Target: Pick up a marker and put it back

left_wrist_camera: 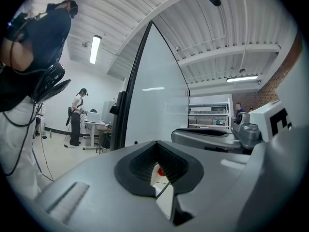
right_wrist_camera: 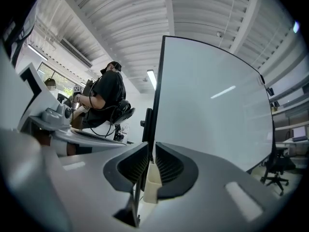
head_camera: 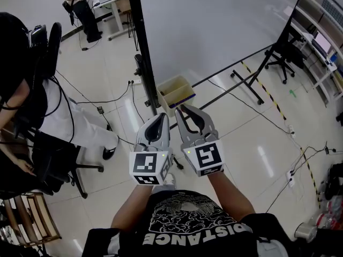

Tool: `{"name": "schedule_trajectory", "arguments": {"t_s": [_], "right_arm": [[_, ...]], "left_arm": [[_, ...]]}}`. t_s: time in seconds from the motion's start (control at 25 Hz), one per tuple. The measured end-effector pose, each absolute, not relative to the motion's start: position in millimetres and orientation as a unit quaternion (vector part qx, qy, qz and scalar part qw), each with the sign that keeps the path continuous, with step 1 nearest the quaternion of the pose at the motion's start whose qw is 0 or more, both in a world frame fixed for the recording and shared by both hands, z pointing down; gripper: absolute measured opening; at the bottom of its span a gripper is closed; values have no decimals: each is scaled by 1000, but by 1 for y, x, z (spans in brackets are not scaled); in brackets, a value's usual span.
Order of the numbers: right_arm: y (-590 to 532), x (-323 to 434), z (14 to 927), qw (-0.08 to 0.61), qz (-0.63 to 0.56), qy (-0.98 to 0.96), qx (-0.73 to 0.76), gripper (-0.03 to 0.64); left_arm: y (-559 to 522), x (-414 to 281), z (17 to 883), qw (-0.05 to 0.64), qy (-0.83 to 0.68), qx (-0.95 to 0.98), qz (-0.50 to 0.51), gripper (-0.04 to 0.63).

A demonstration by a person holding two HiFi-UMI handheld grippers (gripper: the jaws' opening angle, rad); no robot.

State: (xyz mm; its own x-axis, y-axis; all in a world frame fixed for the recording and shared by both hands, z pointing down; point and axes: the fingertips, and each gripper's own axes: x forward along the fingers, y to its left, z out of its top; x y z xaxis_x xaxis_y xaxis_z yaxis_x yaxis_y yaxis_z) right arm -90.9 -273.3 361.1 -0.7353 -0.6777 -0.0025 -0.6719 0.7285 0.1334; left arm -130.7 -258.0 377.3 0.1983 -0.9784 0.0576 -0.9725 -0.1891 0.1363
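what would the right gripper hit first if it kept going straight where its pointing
Probably the beige box just ahead of the right gripper; its own view frames that box between the jaws. Depth is unclear, so the black post beside it could come first.

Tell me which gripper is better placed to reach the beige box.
Right, probably: the right gripper sits nearer the box, its fingers slightly apart and aimed at it; the left gripper is shut.

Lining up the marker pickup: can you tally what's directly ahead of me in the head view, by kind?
Hand-held grippers: 2 (left hand-held gripper, right hand-held gripper)
Whiteboard: 1
Open box on the floor: 1
Total: 4
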Motion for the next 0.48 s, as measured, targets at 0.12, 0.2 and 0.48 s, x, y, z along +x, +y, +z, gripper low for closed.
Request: {"name": "schedule_trajectory", "arguments": {"t_s": [0.12,0.2,0.48], "right_arm": [[-256,-78,354,12,-59,-930,363,31],[-244,-70,350,5,-59,-930,363,17],[-203,-42,344,-10,-58,-930,362,0]], "left_arm": [[-243,-117,373,65,-632,772,-20,6],[-233,-109,371,58,-632,772,-19,6],[-192,-82,366,47,-636,770,-23,6]]}}
